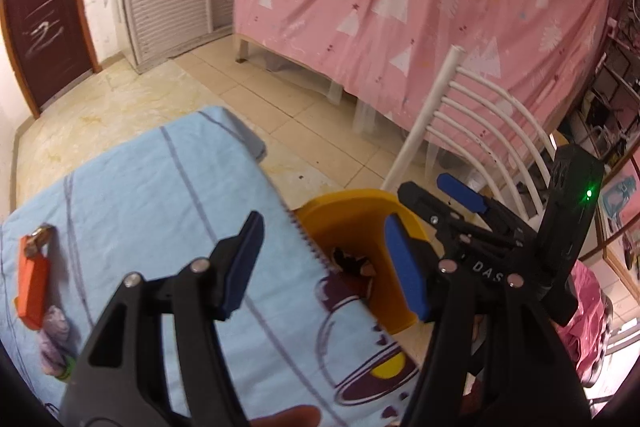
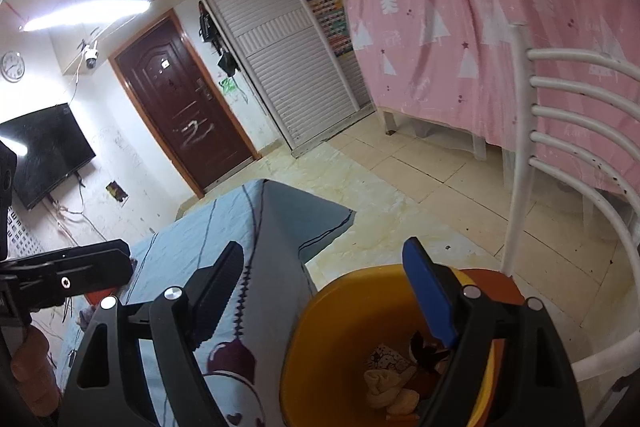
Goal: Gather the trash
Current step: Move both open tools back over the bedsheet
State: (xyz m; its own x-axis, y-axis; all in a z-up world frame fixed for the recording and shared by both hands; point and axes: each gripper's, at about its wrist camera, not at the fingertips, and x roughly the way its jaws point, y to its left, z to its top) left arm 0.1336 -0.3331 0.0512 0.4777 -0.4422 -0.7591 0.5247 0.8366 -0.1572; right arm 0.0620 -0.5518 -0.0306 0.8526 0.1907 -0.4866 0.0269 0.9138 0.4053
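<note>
Pink sheeting printed with white trees (image 1: 400,7) drapes the biggest thing we see, hanging down well behind the yellow bin (image 2: 320,339), which we take as our landmark. Left of the bin, and touching or nearly touching its rim, lies the surface under a light blue cloth (image 1: 132,187). Behind the bin and to its right stands a white slatted chair (image 2: 568,131).

The bin itself holds crumpled trash (image 2: 396,379): pale wads, a printed scrap and something dark. On the cloth far left of the bin we see an orange block (image 1: 34,287) with a purplish crumpled piece (image 1: 56,339) just beside it.

Our left claw (image 1: 324,267) hovers over the bin's left rim, its jaws apart with nothing between them. Our right claw (image 2: 324,291) hangs above the bin's mouth, its jaws wide apart and likewise empty.
</note>
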